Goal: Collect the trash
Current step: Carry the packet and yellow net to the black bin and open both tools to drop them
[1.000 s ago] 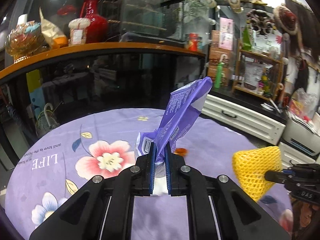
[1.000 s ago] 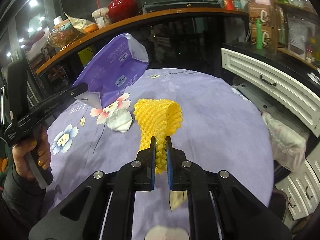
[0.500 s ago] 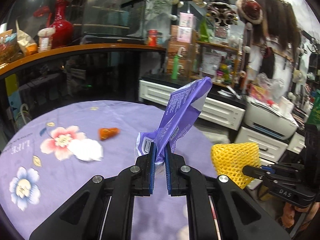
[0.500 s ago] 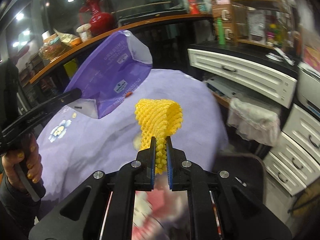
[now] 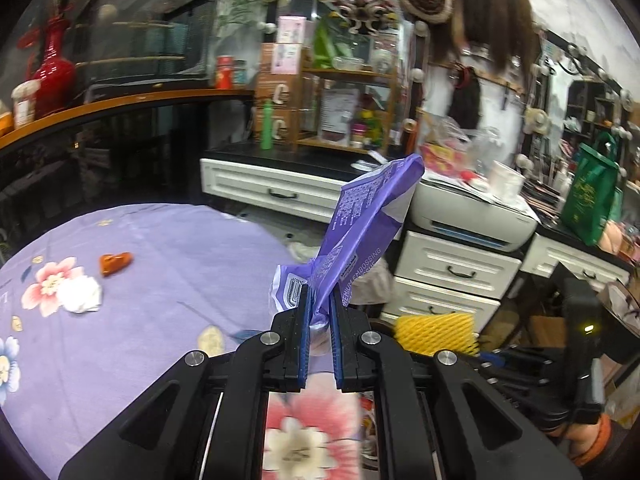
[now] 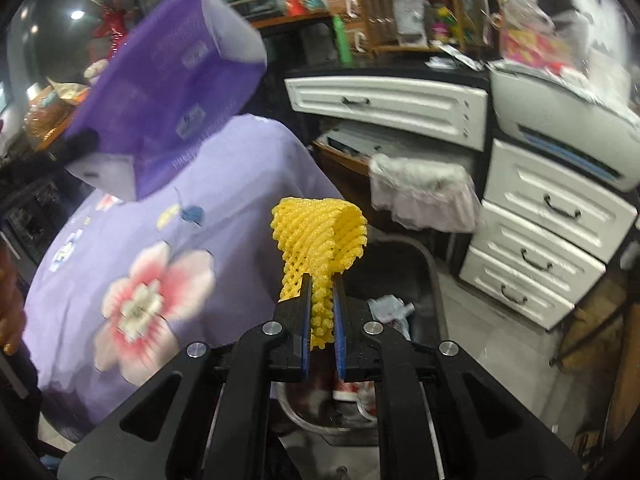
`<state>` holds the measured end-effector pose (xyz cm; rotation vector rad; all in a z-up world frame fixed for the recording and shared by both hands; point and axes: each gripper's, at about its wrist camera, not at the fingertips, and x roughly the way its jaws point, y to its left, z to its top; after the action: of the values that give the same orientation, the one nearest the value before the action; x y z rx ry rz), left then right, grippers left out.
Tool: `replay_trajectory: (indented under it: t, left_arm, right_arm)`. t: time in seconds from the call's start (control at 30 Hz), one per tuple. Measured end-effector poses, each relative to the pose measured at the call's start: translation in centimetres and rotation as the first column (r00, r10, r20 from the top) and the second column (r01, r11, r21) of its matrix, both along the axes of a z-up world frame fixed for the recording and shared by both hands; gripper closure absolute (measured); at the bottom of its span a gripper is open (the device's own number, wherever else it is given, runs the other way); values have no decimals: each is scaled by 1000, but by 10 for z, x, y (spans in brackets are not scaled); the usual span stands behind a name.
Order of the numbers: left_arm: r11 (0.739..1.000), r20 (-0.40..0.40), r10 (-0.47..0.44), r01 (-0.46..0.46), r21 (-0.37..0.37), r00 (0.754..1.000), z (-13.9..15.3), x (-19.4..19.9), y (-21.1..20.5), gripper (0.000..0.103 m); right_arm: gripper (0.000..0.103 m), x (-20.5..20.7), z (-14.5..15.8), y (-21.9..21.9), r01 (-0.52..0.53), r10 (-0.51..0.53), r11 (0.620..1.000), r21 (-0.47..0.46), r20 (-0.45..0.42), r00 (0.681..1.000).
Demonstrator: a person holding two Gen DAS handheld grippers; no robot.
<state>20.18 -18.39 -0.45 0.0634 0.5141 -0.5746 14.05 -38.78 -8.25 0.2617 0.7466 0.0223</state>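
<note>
The round table (image 5: 168, 248), under a purple flowered cloth, is the landmark here. Just beside its edge, low on the floor, stands a dark bin (image 6: 408, 276) with wrappers inside it. Behind the table runs a white cabinet (image 5: 264, 188) with drawers.

The purple bag (image 5: 360, 236) rises over the table's near edge — its long axis runs steeply up and tilts to the right, open white-lined end uppermost, lower end pinched flat. The left gripper (image 5: 319, 332) is closed tight on that lower end, its jaws nearly together with only the thin film between them.

The yellow foam net (image 6: 320, 240) hangs off the table's edge, above the bin. It stands upright, its long axis vertical, the wide open loop on top and the narrow end downward. The right gripper (image 6: 321, 320) is clamped on that narrow end, jaws almost touching.

Still lying on the table, well away from both grippers: a crumpled white tissue (image 5: 82, 300) and, near it, a small orange scrap (image 5: 115, 262).
</note>
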Motion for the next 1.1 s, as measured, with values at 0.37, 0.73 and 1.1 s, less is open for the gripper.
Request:
replay_trajectory:
  t: [0.37, 0.73, 1.1]
  left_arm:
    - [993, -78, -113, 116, 38, 991, -34, -18, -62, 94]
    - [982, -168, -143, 161, 96, 975, -75, -22, -92, 94]
    - [977, -258, -107, 149, 150, 960, -110, -19, -109, 94]
  right_arm:
    - [60, 3, -75, -22, 78, -70, 995, 54, -148, 987]
    - [47, -26, -80, -55, 194, -183, 979, 65, -144, 972]
    - [47, -57, -67, -85, 293, -284, 955, 54, -127, 950]
